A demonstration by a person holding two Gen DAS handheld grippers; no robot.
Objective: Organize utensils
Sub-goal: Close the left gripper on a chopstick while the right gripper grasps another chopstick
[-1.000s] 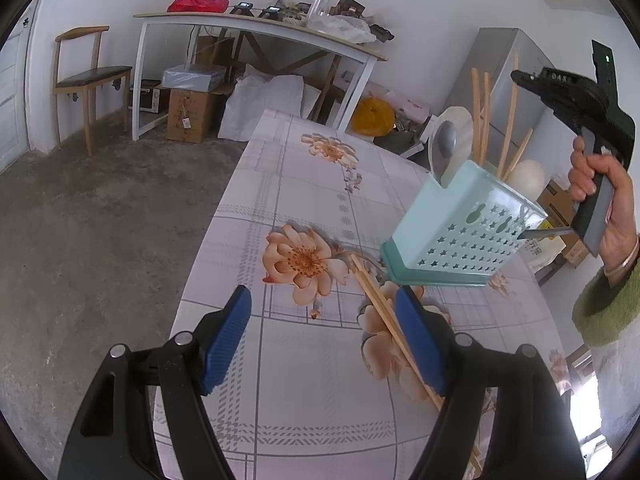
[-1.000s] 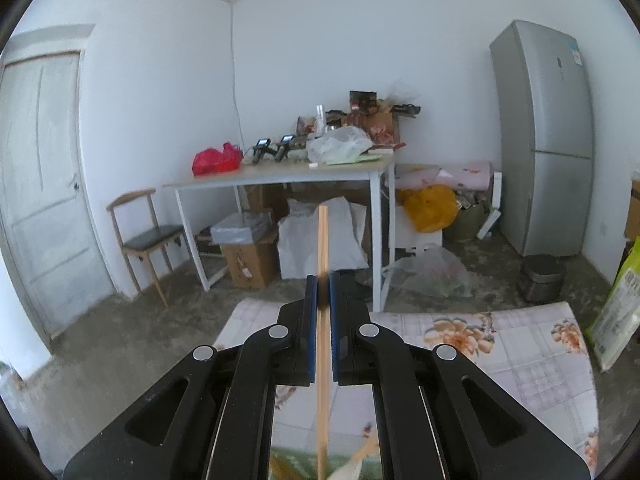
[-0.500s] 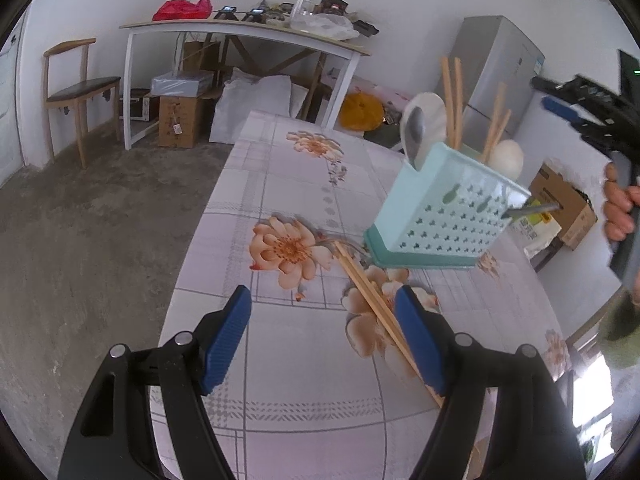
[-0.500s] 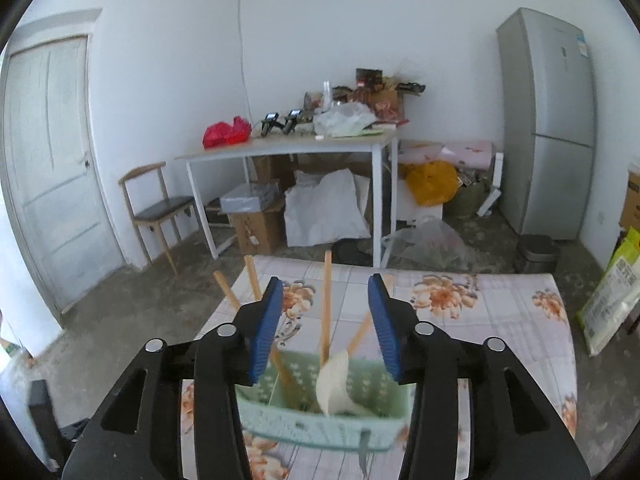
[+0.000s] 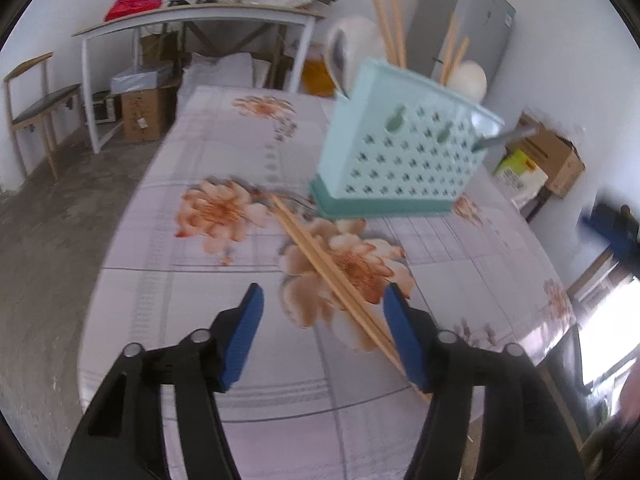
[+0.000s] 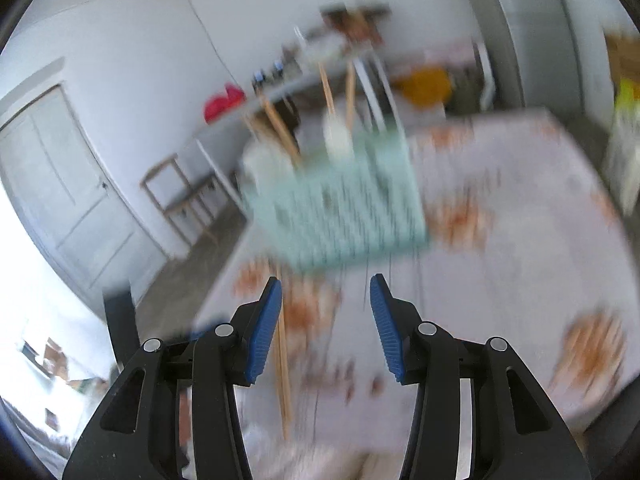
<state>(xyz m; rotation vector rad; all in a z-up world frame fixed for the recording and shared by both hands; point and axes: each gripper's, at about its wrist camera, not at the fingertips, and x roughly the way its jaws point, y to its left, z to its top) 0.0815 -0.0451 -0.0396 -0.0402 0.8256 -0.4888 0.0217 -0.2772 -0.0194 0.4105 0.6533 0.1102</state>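
Chopsticks: a pair lies loose on the flowered surface, running diagonally from just in front of the caddy toward the near right edge; the near ends pass under the right pad of the left tool.
Caddy: pale green perforated holder, standing toward the far right part of the surface, already holding chopsticks, a white spoon and another round-headed utensil.
Left tool: jaws apart and closing, pads not yet pressing on anything; the pair sits off-centre in the gap, hard against the right pad.
Right tool: jaws apart, nothing between them; the view is heavily blurred, with the caddy ahead and the pair showing beside its left pad.
Risk, off-centre grip: if the jaws shut now, I judge the right pad may land on top of the sticks or catch only one, leaving the other behind.
Risk, rolling: thin round sticks on a smooth cloth could skid or fan apart when nudged, and the near ends are close to the edge, so one could slip off.
Risk, collision: both tools appear to be converging on the same pair; they could knock each other or the sticks.
Risk, caddy: a careless reach could tip it, since it looks light and top-heavy.
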